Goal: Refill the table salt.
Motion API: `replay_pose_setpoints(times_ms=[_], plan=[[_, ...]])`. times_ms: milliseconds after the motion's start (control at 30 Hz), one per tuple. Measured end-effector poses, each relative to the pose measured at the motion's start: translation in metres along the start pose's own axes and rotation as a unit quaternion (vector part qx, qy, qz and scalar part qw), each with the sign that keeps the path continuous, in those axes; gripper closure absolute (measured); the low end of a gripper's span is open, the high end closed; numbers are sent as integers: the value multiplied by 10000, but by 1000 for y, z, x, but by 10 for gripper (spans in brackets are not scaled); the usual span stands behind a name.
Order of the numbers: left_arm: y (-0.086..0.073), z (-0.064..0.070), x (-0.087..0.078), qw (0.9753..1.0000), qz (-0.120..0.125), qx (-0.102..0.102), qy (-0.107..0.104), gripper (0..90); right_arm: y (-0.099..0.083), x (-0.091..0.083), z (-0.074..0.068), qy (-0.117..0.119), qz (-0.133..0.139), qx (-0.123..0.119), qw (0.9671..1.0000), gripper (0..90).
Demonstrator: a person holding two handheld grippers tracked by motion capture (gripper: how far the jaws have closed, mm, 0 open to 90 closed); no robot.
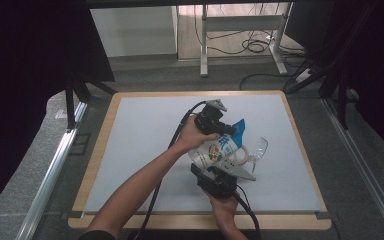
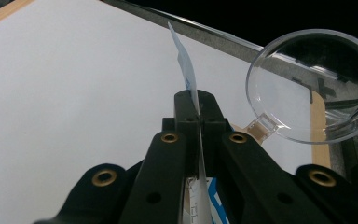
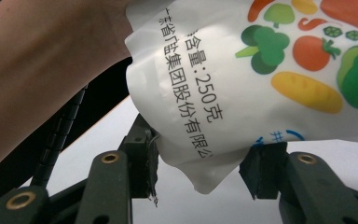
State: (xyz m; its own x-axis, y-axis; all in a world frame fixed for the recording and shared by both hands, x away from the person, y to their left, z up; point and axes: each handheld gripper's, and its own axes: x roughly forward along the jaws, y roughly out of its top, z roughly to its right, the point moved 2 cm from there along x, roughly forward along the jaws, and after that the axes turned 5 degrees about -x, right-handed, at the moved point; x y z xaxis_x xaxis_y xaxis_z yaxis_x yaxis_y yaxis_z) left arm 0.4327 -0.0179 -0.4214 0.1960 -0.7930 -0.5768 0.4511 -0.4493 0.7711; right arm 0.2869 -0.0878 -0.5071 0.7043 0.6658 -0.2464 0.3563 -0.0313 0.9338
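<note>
A white pouch (image 1: 215, 151) printed with vegetables and dark lettering hangs tilted above the table's middle. My left gripper (image 1: 224, 126) is shut on its blue top edge. In the left gripper view that thin edge (image 2: 185, 60) stands up from between the closed jaws of the left gripper (image 2: 198, 105). From below, my right gripper (image 1: 214, 170) points up at the pouch. In the right gripper view its jaws (image 3: 200, 168) stand open on either side of the lower corner of the pouch (image 3: 214, 93), close to it. A clear plastic scoop (image 1: 258, 149) sits just right of the pouch, and looks large in the left gripper view (image 2: 307, 88).
A white mat (image 1: 140, 150) covers the wood-rimmed table (image 1: 100, 150). Cables trail from both grippers toward the near edge. Metal rails (image 1: 55, 165) run along both sides. A desk frame (image 1: 240, 25) stands beyond the far edge.
</note>
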Motion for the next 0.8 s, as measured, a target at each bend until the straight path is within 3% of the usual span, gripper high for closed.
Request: replay_pose_setpoints(times_ms=[800], plan=[[1,0,1,10000,-42,-2,-66,897,0,-3,4,153,48,-72,9998,536]])
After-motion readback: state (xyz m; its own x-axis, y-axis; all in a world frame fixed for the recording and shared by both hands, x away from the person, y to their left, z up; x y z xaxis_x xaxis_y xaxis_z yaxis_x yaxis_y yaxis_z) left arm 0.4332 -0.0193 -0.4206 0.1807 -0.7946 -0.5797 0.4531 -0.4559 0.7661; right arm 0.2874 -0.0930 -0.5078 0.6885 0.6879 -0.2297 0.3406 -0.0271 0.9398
